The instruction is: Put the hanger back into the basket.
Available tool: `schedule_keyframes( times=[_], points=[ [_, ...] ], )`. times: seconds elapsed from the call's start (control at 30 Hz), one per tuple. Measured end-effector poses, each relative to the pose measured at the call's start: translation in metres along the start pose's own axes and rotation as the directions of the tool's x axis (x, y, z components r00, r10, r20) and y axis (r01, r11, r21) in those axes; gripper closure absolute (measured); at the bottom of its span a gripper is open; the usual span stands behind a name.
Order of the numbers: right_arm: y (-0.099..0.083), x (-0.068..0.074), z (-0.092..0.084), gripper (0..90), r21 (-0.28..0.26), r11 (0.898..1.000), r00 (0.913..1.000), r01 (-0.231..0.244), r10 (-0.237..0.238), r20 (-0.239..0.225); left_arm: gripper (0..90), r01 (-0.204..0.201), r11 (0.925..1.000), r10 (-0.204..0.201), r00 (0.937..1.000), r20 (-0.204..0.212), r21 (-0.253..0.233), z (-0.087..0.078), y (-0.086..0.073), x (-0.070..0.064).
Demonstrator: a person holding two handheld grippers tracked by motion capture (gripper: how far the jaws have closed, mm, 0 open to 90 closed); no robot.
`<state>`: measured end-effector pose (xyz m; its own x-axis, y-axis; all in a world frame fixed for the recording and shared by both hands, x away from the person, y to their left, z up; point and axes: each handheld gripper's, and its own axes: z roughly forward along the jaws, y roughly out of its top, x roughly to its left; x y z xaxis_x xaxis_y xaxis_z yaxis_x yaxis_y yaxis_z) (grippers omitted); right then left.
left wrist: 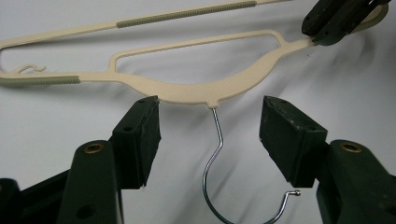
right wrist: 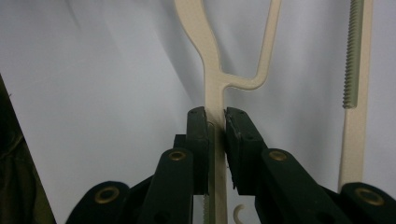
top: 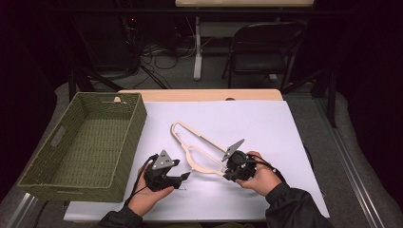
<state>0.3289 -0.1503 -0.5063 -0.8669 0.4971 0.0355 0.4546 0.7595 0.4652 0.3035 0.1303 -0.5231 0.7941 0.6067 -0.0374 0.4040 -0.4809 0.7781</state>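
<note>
Left gripper (left wrist: 210,140) — jaws apart, straddling the hanger's metal hook (left wrist: 224,186).
Right gripper (right wrist: 215,135) clamps my cream hanger (top: 199,152) shoulder — thin grip; it could twist loose.

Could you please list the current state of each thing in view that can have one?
Hanger: lying flat on the white sheet, one end clamped.
Metal hook: between the left gripper's open jaws, ungripped.
Left gripper: open.
Right gripper: shut on the hanger's shoulder end.
Basket: upright on the table's left side, empty.
Folding chair: unfolded, unoccupied.
</note>
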Motion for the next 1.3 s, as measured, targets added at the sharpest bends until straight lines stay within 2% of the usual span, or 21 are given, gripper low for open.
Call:
schedule_keyframes(
  times=[0.13, 0.2, 0.23, 0.27, 0.3, 0.33, 0.43, 0.53, 0.57, 0.67, 0.8, 0.9, 0.93, 1.07, 1.1, 1.17, 1.27, 1.3],
  points=[
    [0.0, 0.0, -0.001, 80.4, -0.007, 1.0, 0.9999, -0.011, 0.011, -0.007, 38.6, -0.005, 0.9997, 0.005, 0.9999, -0.009, -0.023, -0.006, 0.002, -0.002],
    [0.0, -0.002, -0.002, 80.4, -0.02, 1.0, 0.9993, -0.023, 0.022, -0.03, 38.6, -0.003, 0.9992, 0.002, 0.9999, -0.014, -0.041, -0.012, 0.003, -0.001],
    [-0.001, -0.003, -0.002, 80.4, -0.018, 1.0, 0.999, -0.024, 0.023, -0.037, 38.6, 0.001, 0.9983, -0.002, 0.9997, -0.024, -0.057, -0.018, 0.005, 0.002],
    [0.0, -0.004, -0.005, 80.4, 0.014, 1.0, 0.9988, -0.018, 0.018, -0.046, 38.6, 0.002, 0.9977, -0.004, 0.9996, -0.029, -0.067, -0.021, 0.005, 0.003],
    [0.0, -0.004, -0.005, 80.4, 0.014, 1.0, 0.9988, -0.018, 0.018, -0.046, 38.6, 0.002, 0.9977, -0.004, 0.9996, -0.029, -0.067, -0.021, 0.005, 0.003],
    [-0.002, -0.004, -0.003, 80.4, -0.029, 0.999, 0.9983, -0.029, 0.027, -0.053, 38.6, 0.004, 0.9972, -0.007, 0.9994, -0.035, -0.075, -0.024, 0.006, 0.004],
    [-0.007, -0.008, -0.006, 80.4, -0.033, 0.999, 0.9952, -0.039, 0.036, -0.091, 38.6, 0.023, 0.9949, -0.029, 0.998, -0.056, -0.098, -0.033, 0.007, 0.012],
    [-0.01, -0.009, -0.007, 80.4, -0.042, 0.998, 0.9941, -0.046, 0.042, -0.1, 38.6, 0.031, 0.9945, -0.038, 0.9974, -0.062, -0.1, -0.034, 0.006, 0.015],
    [-0.011, -0.01, -0.008, 80.4, -0.051, 0.997, 0.9921, -0.055, 0.048, -0.116, 38.6, 0.039, 0.9938, -0.046, 0.9964, -0.07, -0.104, -0.035, 0.006, 0.018],
    [-0.012, -0.011, -0.01, 80.4, -0.049, 0.998, 0.9914, -0.048, 0.041, -0.124, 38.7, 0.045, 0.9934, -0.053, 0.9957, -0.076, -0.105, -0.036, 0.005, 0.021],
    [-0.013, -0.012, -0.012, 80.4, -0.067, 0.996, 0.9907, -0.051, 0.042, -0.129, 39.2, 0.05, 0.9949, -0.057, 0.995, -0.081, -0.088, -0.033, 0.002, 0.024],
    [-0.014, -0.012, -0.015, 80.4, -0.068, 0.997, 0.9914, -0.048, 0.039, -0.124, 39.2, 0.066, 0.9953, -0.07, 0.996, -0.056, -0.071, -0.027, -0.001, 0.023],
    [-0.014, -0.012, -0.015, 80.4, -0.071, 0.996, 0.9914, -0.05, 0.041, -0.124, 39.5, 0.064, 0.9961, -0.066, 0.9971, -0.037, -0.061, -0.023, -0.001, 0.019],
    [-0.014, -0.01, -0.014, 80.4, -0.074, 0.997, 0.993, -0.039, 0.03, -0.114, 40.3, 0.044, 0.9982, -0.044, 0.999, -0.005, -0.041, -0.016, 0.001, 0.013],
    [-0.013, -0.009, -0.014, 80.4, -0.056, 0.998, 0.9944, -0.037, 0.032, -0.1, 40.8, 0.046, 0.9982, -0.046, 0.9989, 0.006, -0.037, -0.012, 0.002, 0.009],
    [-0.012, -0.008, -0.012, 80.4, -0.063, 0.997, 0.9942, -0.034, 0.028, -0.104, 43.6, 0.017, 0.9998, -0.017, 0.9995, 0.027, -0.004, -0.003, 0.004, 0.002],
    [-0.012, -0.008, -0.012, 80.4, -0.065, 0.997, 0.994, -0.037, 0.031, -0.105, 44.9, 0.005, 0.9998, -0.006, 0.9993, 0.038, 0.018, 0.004, 0.004, -0.002],
    [-0.012, -0.008, -0.013, 80.4, -0.07, 0.997, 0.9942, -0.04, 0.033, -0.103, 49.1, 0.008, 0.9992, -0.01, 0.9985, 0.053, 0.039, 0.009, 0.004, -0.005]
  ],
)
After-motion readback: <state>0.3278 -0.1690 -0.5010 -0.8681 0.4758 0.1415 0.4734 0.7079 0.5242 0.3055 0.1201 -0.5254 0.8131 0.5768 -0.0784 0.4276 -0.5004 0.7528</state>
